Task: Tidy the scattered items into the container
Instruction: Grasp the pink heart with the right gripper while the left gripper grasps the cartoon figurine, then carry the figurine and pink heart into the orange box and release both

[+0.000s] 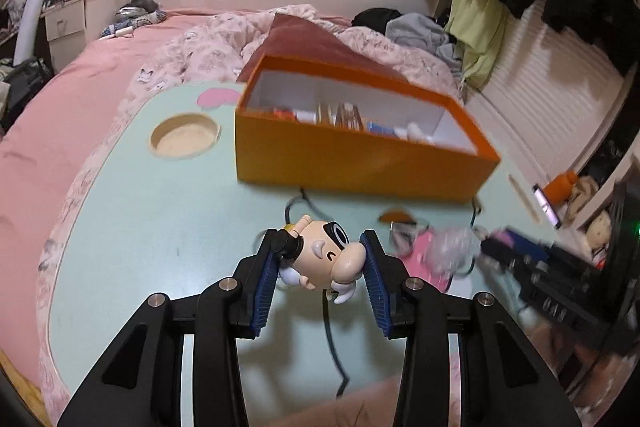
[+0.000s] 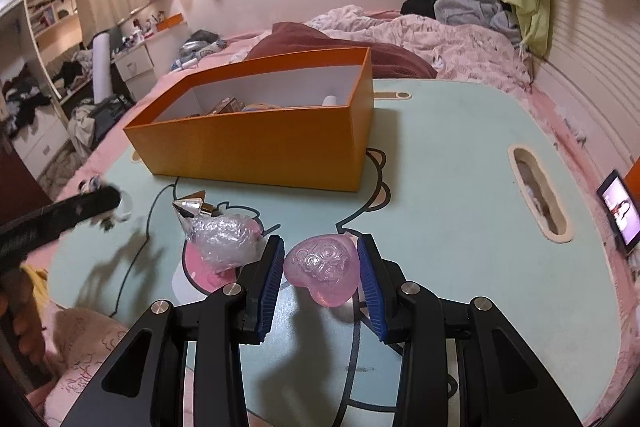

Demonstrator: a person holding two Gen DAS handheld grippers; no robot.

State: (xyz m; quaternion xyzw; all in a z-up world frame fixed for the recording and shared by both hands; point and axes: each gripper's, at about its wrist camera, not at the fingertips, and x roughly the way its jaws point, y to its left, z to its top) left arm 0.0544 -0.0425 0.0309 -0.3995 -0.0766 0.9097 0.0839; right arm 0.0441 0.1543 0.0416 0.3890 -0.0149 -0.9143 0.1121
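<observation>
small cartoon figurine (image 1: 320, 259) lying sideways above the table, pink clear heart-shaped item (image 2: 322, 269), wrapped plastic bundle (image 2: 224, 239) beside it, open orange box (image 2: 256, 131) behind, partly filled

Orange box (image 1: 352, 155); translucent pink heart (image 2: 322, 269); mint-green table (image 1: 160, 211).

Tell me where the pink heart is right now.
In the right wrist view, the pink heart sits clamped in the right gripper, over the table, nearer than the orange box.

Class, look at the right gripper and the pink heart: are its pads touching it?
Touching. The right wrist view shows the pink heart clamped between the right gripper's two blue pads, no gap on either side.
</observation>
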